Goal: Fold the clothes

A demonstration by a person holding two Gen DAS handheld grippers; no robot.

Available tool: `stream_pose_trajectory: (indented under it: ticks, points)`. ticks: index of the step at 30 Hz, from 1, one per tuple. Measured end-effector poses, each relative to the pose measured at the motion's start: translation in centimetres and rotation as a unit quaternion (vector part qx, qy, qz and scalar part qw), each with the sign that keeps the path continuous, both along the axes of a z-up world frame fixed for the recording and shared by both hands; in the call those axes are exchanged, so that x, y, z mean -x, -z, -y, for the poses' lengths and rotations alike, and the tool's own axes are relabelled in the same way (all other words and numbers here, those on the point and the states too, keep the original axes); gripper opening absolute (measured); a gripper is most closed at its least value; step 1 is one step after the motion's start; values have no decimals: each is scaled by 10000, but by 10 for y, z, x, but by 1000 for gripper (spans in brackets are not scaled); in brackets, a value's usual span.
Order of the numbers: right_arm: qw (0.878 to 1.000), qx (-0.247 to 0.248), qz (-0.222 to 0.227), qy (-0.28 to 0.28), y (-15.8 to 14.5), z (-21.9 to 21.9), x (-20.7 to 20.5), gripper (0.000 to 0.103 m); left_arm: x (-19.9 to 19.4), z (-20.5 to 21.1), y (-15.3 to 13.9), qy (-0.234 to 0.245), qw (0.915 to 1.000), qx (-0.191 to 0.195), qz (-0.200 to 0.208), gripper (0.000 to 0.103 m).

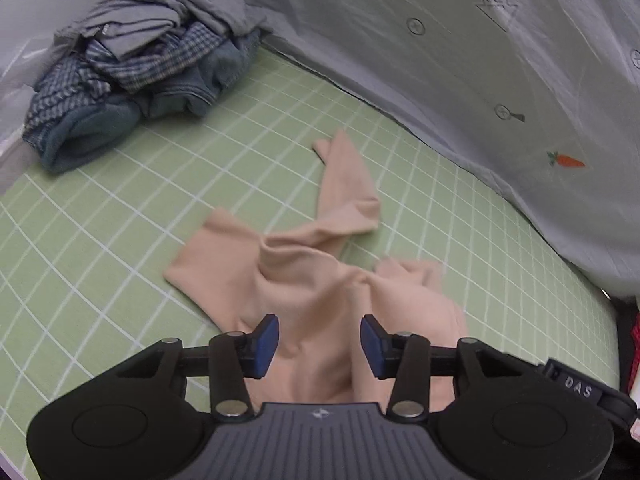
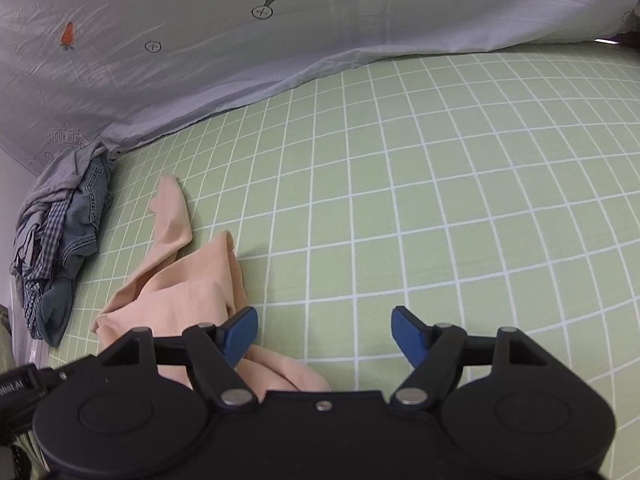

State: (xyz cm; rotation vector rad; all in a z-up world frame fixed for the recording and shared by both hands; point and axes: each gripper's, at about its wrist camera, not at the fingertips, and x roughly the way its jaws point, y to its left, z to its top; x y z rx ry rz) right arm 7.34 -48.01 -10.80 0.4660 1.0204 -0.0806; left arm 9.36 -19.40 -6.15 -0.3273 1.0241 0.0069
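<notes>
Peach garment [image 1: 304,280] beneath spread left hand-held gripper [image 1: 319,346]

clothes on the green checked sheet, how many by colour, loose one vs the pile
Peach: 1, the crumpled peach stretchy garment lying loose.
Grey: 1, the grey top on the heap.
Blue-and-white checked: 1, the checked shirt.
Blue denim: 1, the denim piece.
Total: 4 that can be told apart; the heap may hide more.
</notes>
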Motion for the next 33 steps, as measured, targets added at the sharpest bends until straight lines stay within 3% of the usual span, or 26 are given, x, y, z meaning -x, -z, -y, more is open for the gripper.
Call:
stream_pose_trajectory:
  ticks: [3, 9, 11, 13, 14, 16, 18, 23, 29, 33]
  points:
    - [9993, -207, -300, -62, 14, -1, -6, 61, -14, -19, 16, -224, 9995, 23, -215, 47]
    - [9963, -639, -549, -152, 26, -2, -7, 61, -40, -33, 38, -227, 9976, 515, -412, 47]
    - [9961, -595, -618, -196, 28, -4, -9, 52, -45, -29, 44, -149, 9976, 475, -473, 46]
    - [9957, -601, -667, -246, 30, -4, -10, 37, -49, -27, 50, -127, 9973, 469, -556, 44]
    - [9954, -640, -665, -264, 30, -4, -10, 34, -50, -26, 52, -118, 9971, 476, -587, 41]
    - [9951, -646, -651, -367, 30, -6, -11, 18, -52, -24, 55, -72, 9969, 488, -618, 20]
    - [9957, -496, -583, -519, 28, -9, -11, 7, -53, -22, 58, -67, 9973, 381, -626, 11]
    - [9979, -175, -332, -519, 19, -10, -1, 5, -49, -22, 60, -89, 9983, 198, -548, 4]
    - [9994, 273, -17, 221, -7, 26, 28, 4, -42, -29, 58, -308, 9981, 193, -496, 3]
    - [9898, 1146, 305, 788, -32, 49, 53, 4, -40, -28, 54, -378, 9985, -24, -405, 3]
